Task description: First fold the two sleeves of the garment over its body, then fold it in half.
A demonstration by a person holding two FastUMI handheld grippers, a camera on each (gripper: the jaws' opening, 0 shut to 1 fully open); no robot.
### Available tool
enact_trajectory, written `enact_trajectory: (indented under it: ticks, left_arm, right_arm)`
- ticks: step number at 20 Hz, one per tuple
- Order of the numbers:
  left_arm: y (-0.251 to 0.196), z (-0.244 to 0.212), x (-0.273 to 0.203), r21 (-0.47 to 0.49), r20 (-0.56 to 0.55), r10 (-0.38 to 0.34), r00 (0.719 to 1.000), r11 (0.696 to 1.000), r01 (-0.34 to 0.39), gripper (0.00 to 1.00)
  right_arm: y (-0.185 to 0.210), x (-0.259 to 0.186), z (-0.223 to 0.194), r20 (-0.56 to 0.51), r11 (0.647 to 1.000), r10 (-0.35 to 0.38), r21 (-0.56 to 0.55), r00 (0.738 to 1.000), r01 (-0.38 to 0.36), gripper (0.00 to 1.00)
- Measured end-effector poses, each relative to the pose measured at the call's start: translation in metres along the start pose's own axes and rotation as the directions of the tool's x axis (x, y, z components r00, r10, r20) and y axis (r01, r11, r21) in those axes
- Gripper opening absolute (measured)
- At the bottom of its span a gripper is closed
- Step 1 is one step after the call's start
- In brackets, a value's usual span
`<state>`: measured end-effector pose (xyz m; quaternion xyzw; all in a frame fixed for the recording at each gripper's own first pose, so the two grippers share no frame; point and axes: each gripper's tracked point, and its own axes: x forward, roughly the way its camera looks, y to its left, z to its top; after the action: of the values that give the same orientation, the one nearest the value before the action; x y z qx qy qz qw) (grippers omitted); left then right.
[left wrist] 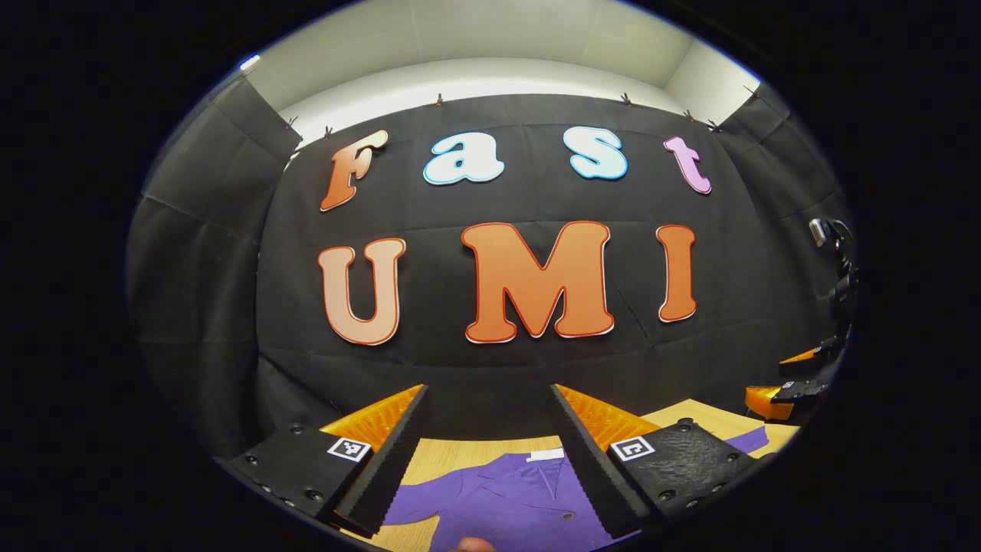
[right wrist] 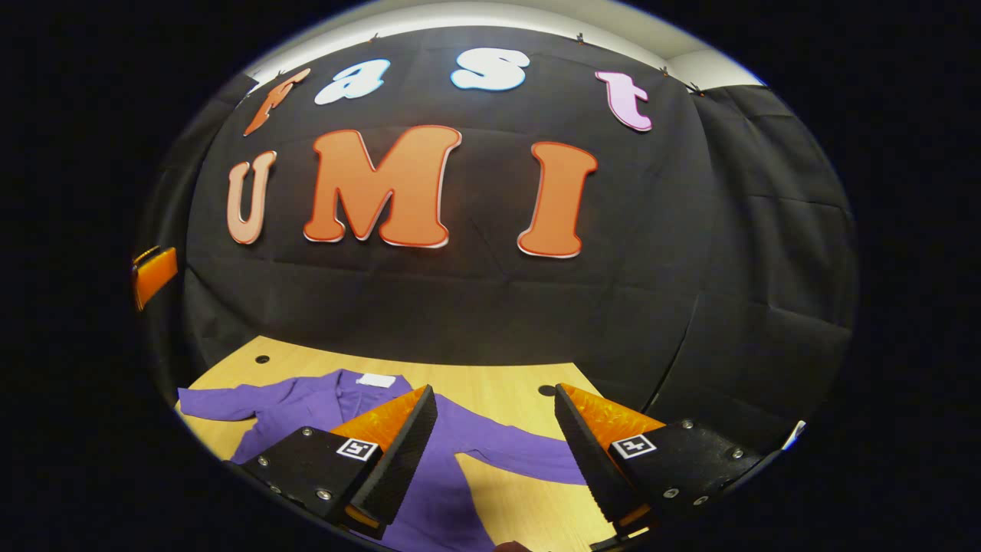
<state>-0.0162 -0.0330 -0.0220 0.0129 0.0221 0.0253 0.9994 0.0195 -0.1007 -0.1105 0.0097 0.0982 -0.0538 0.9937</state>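
A purple collared garment (left wrist: 506, 498) lies flat on the wooden table (left wrist: 452, 456), its collar and white neck label toward the wall. In the right gripper view the same garment (right wrist: 306, 402) has both sleeves spread out, one sleeve (right wrist: 521, 452) running right under my gripper. My left gripper (left wrist: 490, 460) hovers open above the collar area with nothing between its fingers. My right gripper (right wrist: 494, 452) is open too, held above the garment's right side. The right gripper (left wrist: 797, 383) also appears at the far right of the left gripper view.
The black booth wall stands close behind the table's far edge. The tabletop (right wrist: 490, 383) has small round holes (right wrist: 262, 359) near the back. A dark stand with a device (left wrist: 839, 261) rises at the right edge of the left gripper view.
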Motion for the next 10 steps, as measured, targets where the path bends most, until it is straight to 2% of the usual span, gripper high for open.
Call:
enact_trajectory:
  ticks: [3, 5, 8, 10]
  left_arm:
    - [0.0, 0.002, -0.003, 0.01, 0.002, 0.012, 1.0, 1.0, -0.012, 0.97]
    - [0.0, 0.002, -0.004, 0.016, -0.002, 0.024, 1.0, 1.0, -0.024, 0.97]
    - [-0.002, -0.003, -0.007, 0.027, -0.016, 0.039, 0.999, 0.999, -0.039, 0.97]
    - [-0.003, -0.006, -0.007, 0.036, -0.026, 0.047, 0.999, 0.998, -0.046, 0.97]
  right_arm:
    - [-0.043, 0.015, -0.032, -0.078, 0.997, -0.077, 0.0, 0.994, 0.077, 0.95]
    - [-0.07, 0.025, -0.058, -0.155, 0.992, -0.125, -0.003, 0.98, 0.126, 0.95]
    - [-0.108, 0.036, -0.101, -0.302, 0.981, -0.183, 0.001, 0.935, 0.192, 0.95]
    - [-0.126, 0.045, -0.125, -0.39, 0.974, -0.192, 0.036, 0.9, 0.224, 0.95]
